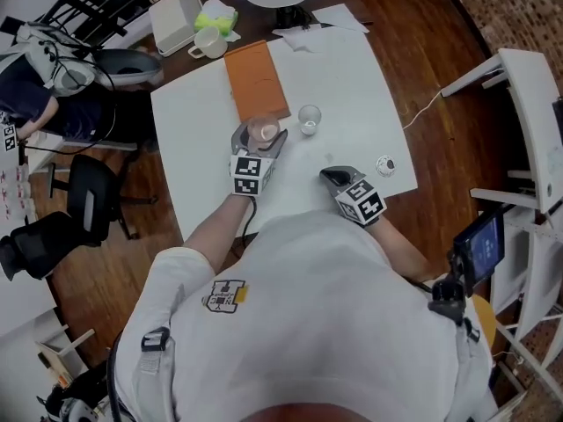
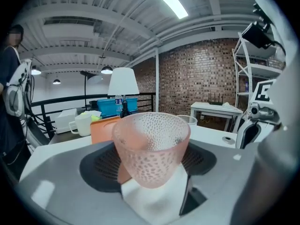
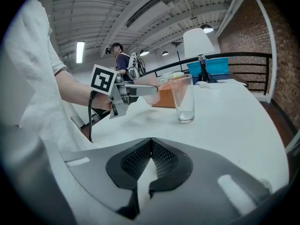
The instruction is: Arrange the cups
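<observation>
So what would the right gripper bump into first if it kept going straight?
Probably the white table, as the right gripper tilts down; the clear glass stands just beyond, though depth is unclear.

The head view looks steeply down from above the person's shoulders onto the white table [image 1: 352, 77]. The left gripper view sits low behind its own jaws, close to the pink cup [image 2: 151, 146], and faces across the table toward a brick wall [image 2: 201, 74]. The right gripper view faces across the tabletop toward the left gripper [image 3: 149, 89]. It shares the clear glass [image 3: 183, 100] with the head view.
</observation>
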{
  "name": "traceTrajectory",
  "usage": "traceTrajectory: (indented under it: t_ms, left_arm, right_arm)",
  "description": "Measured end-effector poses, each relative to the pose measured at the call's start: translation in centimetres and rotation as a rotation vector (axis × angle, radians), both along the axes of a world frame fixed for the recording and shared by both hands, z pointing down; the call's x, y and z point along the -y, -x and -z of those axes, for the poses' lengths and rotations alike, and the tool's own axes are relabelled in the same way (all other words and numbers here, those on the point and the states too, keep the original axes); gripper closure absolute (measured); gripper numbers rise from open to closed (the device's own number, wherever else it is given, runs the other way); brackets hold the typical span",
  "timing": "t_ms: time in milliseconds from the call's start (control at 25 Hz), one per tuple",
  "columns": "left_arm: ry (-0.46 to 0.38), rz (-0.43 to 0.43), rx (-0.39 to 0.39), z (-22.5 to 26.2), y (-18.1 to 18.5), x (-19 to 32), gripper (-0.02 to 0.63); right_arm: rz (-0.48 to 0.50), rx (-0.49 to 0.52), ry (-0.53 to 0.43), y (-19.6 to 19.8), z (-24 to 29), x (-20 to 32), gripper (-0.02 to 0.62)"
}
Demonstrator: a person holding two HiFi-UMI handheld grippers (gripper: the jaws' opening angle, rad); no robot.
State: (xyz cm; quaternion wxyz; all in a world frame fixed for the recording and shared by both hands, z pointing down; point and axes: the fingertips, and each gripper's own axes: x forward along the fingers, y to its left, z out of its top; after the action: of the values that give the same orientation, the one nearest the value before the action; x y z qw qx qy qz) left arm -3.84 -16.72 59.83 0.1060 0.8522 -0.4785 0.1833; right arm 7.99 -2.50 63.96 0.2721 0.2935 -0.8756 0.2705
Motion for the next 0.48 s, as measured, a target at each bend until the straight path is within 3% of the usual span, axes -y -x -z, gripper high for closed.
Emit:
traceTrajectory:
  t_ms: [320, 480]
  left_arm:
    - [-0.023, -0.038, -0.01, 2.8, 2.4, 3.3, 0.229]
    - [-0.022, -0.044, -0.03, 4.0, 1.4, 5.4, 0.229]
  right_arm:
    - [-0.072, 0.017, -0.013, 2.0, -0.2, 0.1, 0.595]
    - [-0.11, 0.013, -0.02, 0.7, 0.5, 0.0, 0.595]
